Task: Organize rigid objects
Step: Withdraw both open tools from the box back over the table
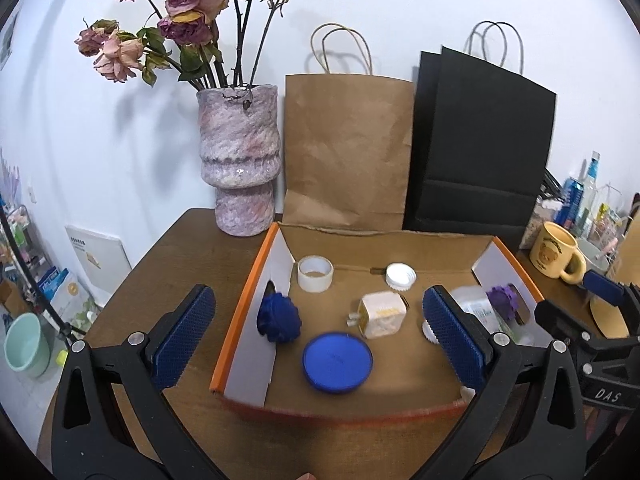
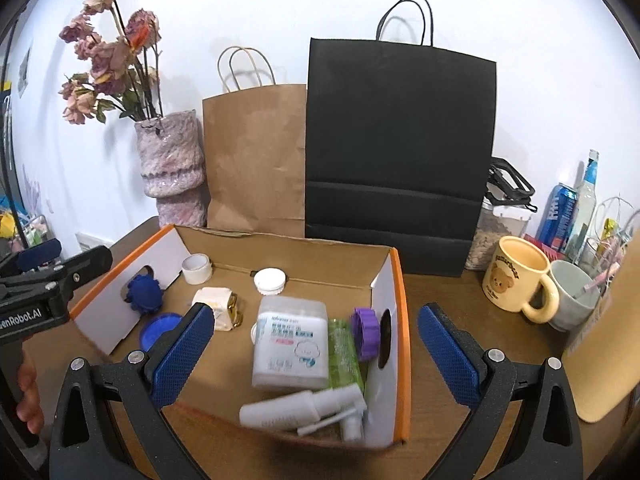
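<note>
An open cardboard box (image 1: 244, 308) (image 2: 400, 320) with orange edges sits on the brown table. It holds a blue lid (image 1: 337, 362), a white charger plug (image 1: 382, 316), a tape roll (image 1: 315, 273), a white cap (image 1: 400, 276), a dark blue ruffled object (image 1: 279, 318) and a purple gear-like piece (image 2: 365, 333). The right wrist view also shows a white swab box (image 2: 290, 346), a green bottle (image 2: 344, 354) and a white spray bottle (image 2: 304, 406). My left gripper (image 1: 320, 336) is open above the box. My right gripper (image 2: 316, 354) is open above the box's right part.
A pink vase (image 1: 239, 168) with dried roses, a brown paper bag (image 1: 346, 152) and a black paper bag (image 1: 480, 152) stand behind the box. A yellow mug (image 2: 518, 276), a grey cup (image 2: 570, 300), cans and bottles stand at the right.
</note>
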### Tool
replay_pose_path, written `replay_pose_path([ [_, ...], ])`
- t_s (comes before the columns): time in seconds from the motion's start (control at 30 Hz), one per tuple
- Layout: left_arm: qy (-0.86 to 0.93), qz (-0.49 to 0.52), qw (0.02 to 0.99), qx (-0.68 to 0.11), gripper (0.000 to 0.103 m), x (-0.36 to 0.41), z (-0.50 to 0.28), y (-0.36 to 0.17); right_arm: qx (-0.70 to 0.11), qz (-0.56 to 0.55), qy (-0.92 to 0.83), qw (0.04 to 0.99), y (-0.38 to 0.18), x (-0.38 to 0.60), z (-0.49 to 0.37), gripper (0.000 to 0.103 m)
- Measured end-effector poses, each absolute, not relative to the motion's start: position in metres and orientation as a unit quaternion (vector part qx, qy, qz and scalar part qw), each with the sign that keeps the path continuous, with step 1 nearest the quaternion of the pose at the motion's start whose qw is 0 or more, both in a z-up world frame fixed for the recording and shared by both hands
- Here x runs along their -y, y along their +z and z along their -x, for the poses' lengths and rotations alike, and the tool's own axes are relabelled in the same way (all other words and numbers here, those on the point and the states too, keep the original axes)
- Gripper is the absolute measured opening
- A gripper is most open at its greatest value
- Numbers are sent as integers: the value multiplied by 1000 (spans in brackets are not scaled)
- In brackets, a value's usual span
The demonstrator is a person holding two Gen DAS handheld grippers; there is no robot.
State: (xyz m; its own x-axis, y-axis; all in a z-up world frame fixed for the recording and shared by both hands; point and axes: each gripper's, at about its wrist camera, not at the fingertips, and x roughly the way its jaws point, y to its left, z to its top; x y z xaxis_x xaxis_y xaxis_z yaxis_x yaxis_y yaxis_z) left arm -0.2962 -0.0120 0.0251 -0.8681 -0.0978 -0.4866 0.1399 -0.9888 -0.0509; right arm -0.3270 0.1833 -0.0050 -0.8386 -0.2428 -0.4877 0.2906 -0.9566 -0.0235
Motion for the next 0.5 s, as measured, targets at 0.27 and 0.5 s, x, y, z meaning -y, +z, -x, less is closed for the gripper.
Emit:
replay_pose_path([
  [0.27, -968, -245, 45, -29, 103, 4, 258, 27, -34, -241, -960, 140, 2, -193, 290, 103],
  [0.5, -971, -233, 32, -26, 103, -1, 218, 37, -26, -229, -962, 144, 10, -198, 243, 103],
])
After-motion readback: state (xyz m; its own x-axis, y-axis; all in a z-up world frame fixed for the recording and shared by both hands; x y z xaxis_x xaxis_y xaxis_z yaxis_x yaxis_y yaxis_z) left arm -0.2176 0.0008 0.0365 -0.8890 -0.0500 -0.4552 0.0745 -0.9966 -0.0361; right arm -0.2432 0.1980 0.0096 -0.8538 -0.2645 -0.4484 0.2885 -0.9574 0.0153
